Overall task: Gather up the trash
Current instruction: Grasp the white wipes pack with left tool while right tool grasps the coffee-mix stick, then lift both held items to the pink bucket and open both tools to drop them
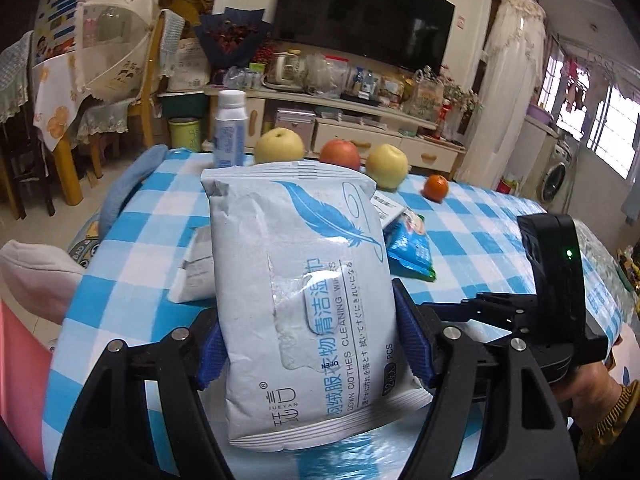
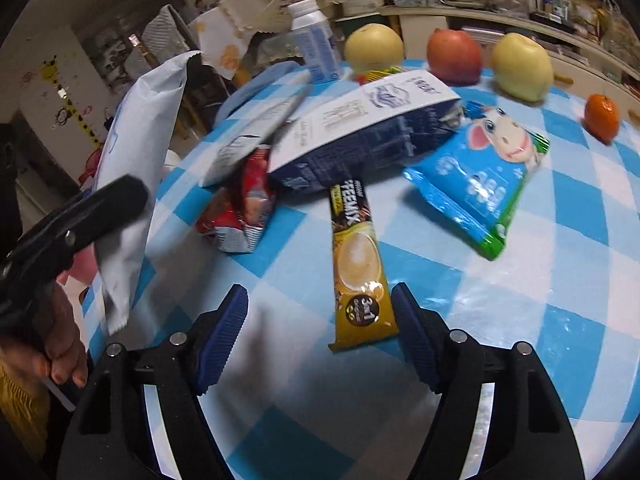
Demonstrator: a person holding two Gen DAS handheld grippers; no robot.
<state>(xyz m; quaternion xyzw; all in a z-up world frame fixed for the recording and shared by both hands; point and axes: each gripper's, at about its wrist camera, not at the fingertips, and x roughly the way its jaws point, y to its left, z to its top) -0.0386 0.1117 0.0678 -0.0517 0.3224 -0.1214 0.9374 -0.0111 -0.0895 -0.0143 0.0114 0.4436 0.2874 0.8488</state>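
Left gripper (image 1: 308, 344): holds the wipes pack (image 1: 300, 300) between its fingers, lifted above the table (image 1: 500, 240).
Right gripper (image 2: 320, 336): over the near end of the coffee stick (image 2: 356, 256); its fingers sit either side, not touching.
Behind the stick: a big snack bag (image 2: 360, 136) lies on its far end.
Left of the stick: a small wrapper (image 2: 240, 208), maybe candy.
Right: the milk candy bag (image 2: 484, 176).
Far edge: bottle (image 2: 314, 40), three apples or pears, an orange (image 2: 601, 116).
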